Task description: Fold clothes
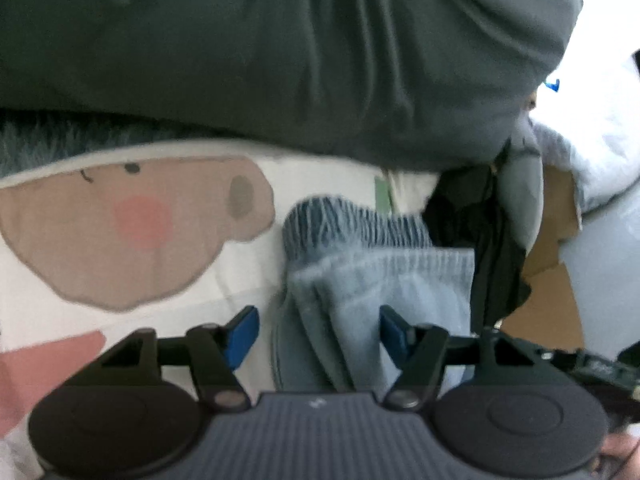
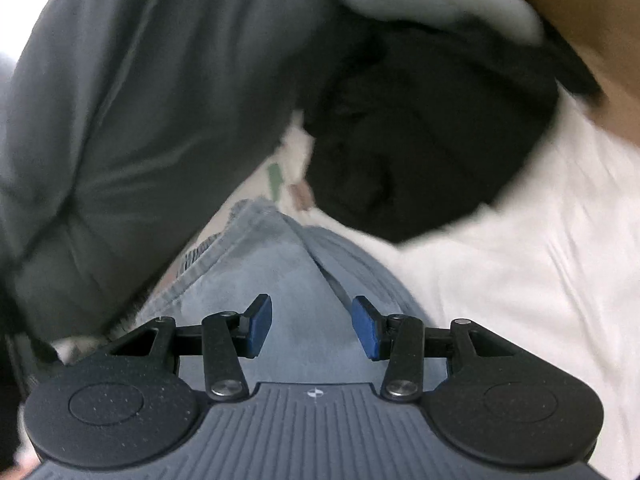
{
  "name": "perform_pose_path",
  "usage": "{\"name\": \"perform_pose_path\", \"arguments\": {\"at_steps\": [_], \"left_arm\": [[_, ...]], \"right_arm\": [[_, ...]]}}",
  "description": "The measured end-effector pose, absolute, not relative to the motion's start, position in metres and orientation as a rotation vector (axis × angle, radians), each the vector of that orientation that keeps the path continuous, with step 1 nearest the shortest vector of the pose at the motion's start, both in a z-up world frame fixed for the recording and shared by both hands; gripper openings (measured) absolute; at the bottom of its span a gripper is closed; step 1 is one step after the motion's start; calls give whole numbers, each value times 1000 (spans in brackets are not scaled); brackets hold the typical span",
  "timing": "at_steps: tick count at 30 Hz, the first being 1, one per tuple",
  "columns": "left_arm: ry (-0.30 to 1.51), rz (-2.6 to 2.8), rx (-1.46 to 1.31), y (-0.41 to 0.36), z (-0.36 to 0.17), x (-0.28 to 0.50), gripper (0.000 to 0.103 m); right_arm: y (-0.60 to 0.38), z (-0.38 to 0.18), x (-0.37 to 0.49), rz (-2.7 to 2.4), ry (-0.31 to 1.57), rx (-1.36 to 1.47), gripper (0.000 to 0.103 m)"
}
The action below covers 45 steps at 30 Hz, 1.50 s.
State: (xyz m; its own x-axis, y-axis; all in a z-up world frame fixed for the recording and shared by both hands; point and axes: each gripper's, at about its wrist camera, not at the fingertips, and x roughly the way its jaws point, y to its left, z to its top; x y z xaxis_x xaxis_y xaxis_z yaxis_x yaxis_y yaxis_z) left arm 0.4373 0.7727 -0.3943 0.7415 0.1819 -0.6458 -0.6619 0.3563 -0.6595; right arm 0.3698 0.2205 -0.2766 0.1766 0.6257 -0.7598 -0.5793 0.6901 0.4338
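A light blue-grey garment [image 1: 372, 280] with a ribbed waistband lies bunched on a white bed sheet [image 1: 248, 280]. My left gripper [image 1: 319, 332] stands open over its near end. Its left pad [image 1: 244, 332] is over the sheet and its right pad [image 1: 394, 330] is over the cloth, with nothing pinched. In the right wrist view the same garment [image 2: 280, 264] lies under my right gripper [image 2: 312, 328], which is open with both blue pads apart above the fabric. The picture is blurred, so I cannot tell whether the pads touch the cloth.
A large dark grey-green garment [image 1: 280, 52] [image 2: 140, 120] is heaped behind. A black garment [image 2: 420, 140] [image 1: 480, 232] lies to the right of it. A cardboard box [image 1: 552, 280] and pale bedding [image 1: 600, 152] are at the right. The sheet has a cartoon print [image 1: 120, 232].
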Motion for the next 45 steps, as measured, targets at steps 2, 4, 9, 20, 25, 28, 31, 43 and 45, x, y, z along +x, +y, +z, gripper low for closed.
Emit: {"name": "perform_pose_path", "arguments": {"at_steps": [2,4,9,20,25,28,31,43,45], "left_arm": [[505,566,-1084,775,-393,440,57],[519,558,-1080,775,-393,447,43],[545,580,-1001,770,-386,454,39],[545,585,-975,770,-383,452,26],[555,602,-908,760,-363,457,19],[560,619,-881,757,-351,461,18],[558,610,-868,756,-339,467,18],[614,568,-902,789,-334,497,17],[628,584,-921,794,-342,501,18]], "right_arm": [[241,-281,377,912,1067,-4,51],[258,-285,386,948,1042,-21,51],[297,-295,399,994,1019,-99,51],[328,-300,389,1085,942,-273,34],[322,-279,368,1103,822,-345,17],[321,-266,362,1087,790,-369,16],[316,-253,364,1055,794,-352,16],[328,-224,381,943,823,-413,16],[334,-228,384,918,843,-429,16]]}}
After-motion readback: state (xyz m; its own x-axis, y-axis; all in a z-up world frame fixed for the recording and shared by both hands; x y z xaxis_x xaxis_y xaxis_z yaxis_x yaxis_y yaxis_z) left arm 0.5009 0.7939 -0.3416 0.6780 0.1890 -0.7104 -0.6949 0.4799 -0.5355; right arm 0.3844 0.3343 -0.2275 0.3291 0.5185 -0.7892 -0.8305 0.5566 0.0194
